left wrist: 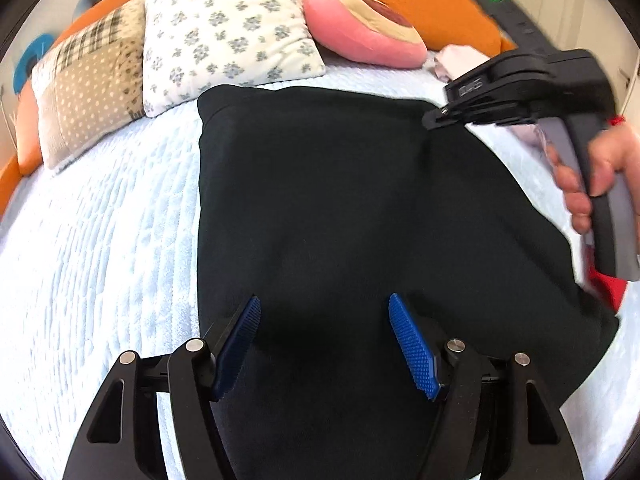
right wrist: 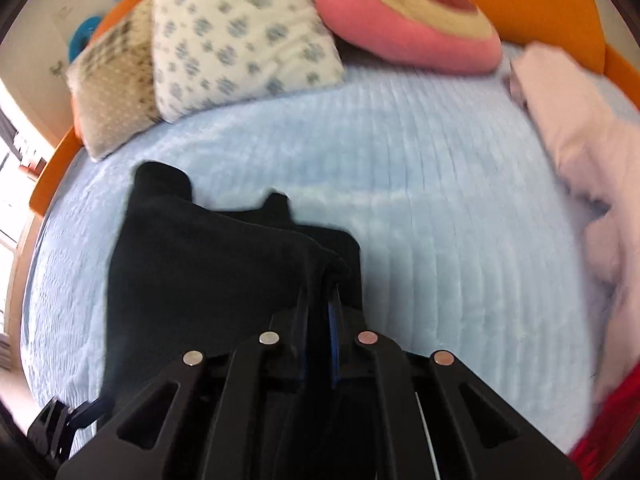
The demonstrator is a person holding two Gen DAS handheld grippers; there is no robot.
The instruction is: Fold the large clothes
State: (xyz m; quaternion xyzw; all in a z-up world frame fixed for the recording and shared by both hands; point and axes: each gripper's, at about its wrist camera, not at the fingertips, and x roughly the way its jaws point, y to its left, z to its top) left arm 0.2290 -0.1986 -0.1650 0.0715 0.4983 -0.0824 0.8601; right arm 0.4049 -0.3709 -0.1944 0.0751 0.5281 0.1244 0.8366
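A large black garment (left wrist: 340, 200) lies spread flat on the light blue bedspread (left wrist: 100, 260). My left gripper (left wrist: 324, 300) hovers over its near part, open, blue pads (left wrist: 412, 348) wide apart with nothing pinched between them. My right gripper (right wrist: 324, 292) is at the garment's right edge, pads pressed together on a bunched fold of the black fabric (right wrist: 208, 264). In the left wrist view the right gripper (left wrist: 434, 120) reaches in from the right, held by a person's hand (left wrist: 600, 168), its tip on the garment's far right corner.
Pillows line the head of the bed: a patchwork one (left wrist: 88, 92), a floral white one (left wrist: 228, 32), a round pink cushion (left wrist: 364, 28) and orange cushions (left wrist: 420, 0). A pale pink clothes pile (right wrist: 580, 128) and a red cloth (right wrist: 600, 432) lie at the right.
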